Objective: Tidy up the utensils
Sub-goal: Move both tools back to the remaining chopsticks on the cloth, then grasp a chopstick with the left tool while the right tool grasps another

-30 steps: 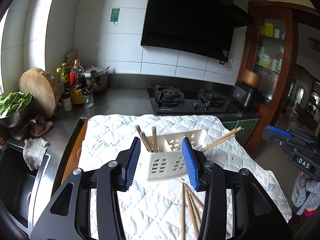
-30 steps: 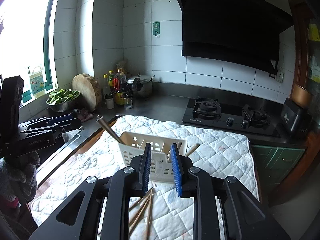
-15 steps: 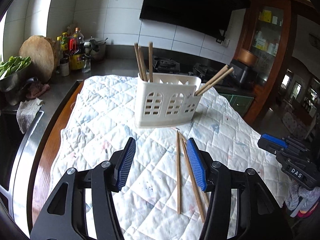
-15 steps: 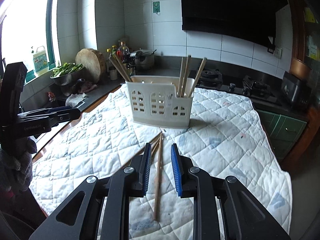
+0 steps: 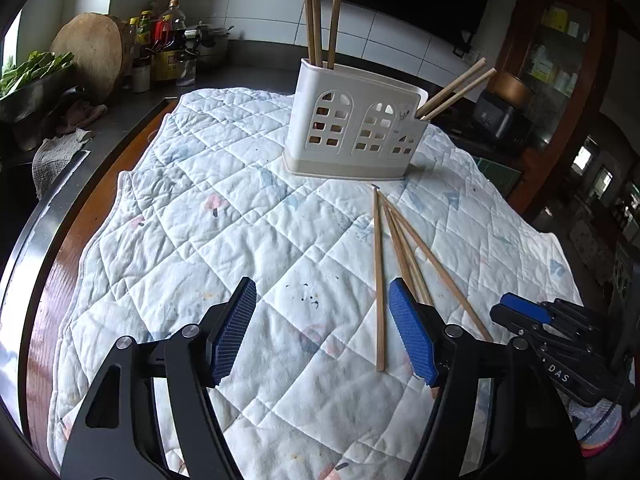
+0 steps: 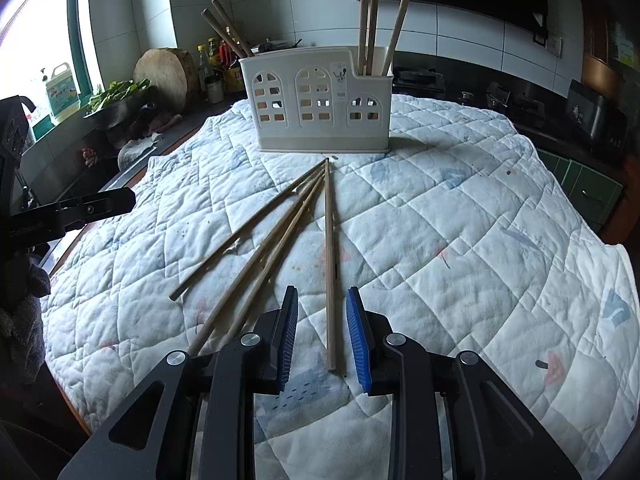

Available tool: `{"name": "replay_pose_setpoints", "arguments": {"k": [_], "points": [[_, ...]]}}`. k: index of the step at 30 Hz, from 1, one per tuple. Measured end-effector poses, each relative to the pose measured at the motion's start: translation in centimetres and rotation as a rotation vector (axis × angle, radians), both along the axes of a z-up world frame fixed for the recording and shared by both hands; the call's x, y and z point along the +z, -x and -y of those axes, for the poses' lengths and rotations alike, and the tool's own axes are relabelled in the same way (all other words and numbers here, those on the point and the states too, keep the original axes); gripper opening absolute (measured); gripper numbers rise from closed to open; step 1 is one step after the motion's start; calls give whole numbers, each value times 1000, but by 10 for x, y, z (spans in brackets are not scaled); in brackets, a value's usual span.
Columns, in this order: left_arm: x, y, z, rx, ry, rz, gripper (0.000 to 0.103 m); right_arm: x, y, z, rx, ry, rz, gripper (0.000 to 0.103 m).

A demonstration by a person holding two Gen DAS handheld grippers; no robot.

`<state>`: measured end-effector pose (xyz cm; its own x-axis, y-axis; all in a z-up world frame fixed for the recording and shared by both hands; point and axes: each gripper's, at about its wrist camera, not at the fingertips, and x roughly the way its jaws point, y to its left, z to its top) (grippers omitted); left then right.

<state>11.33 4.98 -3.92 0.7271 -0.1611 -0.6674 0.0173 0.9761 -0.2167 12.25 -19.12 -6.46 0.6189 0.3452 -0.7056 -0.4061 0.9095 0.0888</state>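
**Op:** As I read the left wrist view first, my left claw [image 5: 322,330] stands wide, nothing between its pads; its jaws have just been opening. It hangs low over the quilted cloth [image 5: 192,232] on the counter [image 5: 132,152]. Four loose chopsticks [image 5: 400,248] lie fanned on the cloth, tips meeting near the white holder [image 5: 352,136]. One straight stick [image 5: 379,280] lies just inside the claw's right-hand pad; the other three run off behind that pad.

**Spotter:** So which claw takes the stick?

**Op:** Right wrist view next. My right claw [image 6: 322,340] is narrow but not closed, jaws just eased apart a little, and the butt end of the straight chopstick [image 6: 329,264] lies between the pads, not yet pinched. The other three [image 6: 256,248] fan off to the left, well clear at this end. The holder [image 6: 320,104] stands upright beyond, with three sticks in its right compartment and two leaning out of the left.

**Spotter:** Advice for the pinch?

**Op:** My judgement: settle the pads to the cloth, keep them square across the stick, close gently near the butt. Soft quilt may bunch up; a thin round stick may roll. Keep the left claw off the fan so nothing scatters.
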Motion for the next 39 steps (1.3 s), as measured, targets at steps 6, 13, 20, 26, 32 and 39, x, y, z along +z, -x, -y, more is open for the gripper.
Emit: {"name": "replay_pose_setpoints", "arguments": {"k": [6,13,20,26,32,39], "points": [[-12,2,3,-5,4,-25,73,-14,-6,-3,1,21,-41,25],[-15,4,7,-21,-9,-26,73,-24,-16,-5,-7,28,-82,23],[-20,3,12,-37,-6,-42,71,-27,-22,-8,-10,55,-95,17],[-25,2,22,-70,-13,-55,59,-28,-17,-12,-9,100,-67,7],[-33,-1,35,-117,-11,-79,46,-24,-13,-8,-12,81,-52,7],[-41,-12,50,-163,-3,-104,37,-1,-3,0,-15,36,1,7]]}}
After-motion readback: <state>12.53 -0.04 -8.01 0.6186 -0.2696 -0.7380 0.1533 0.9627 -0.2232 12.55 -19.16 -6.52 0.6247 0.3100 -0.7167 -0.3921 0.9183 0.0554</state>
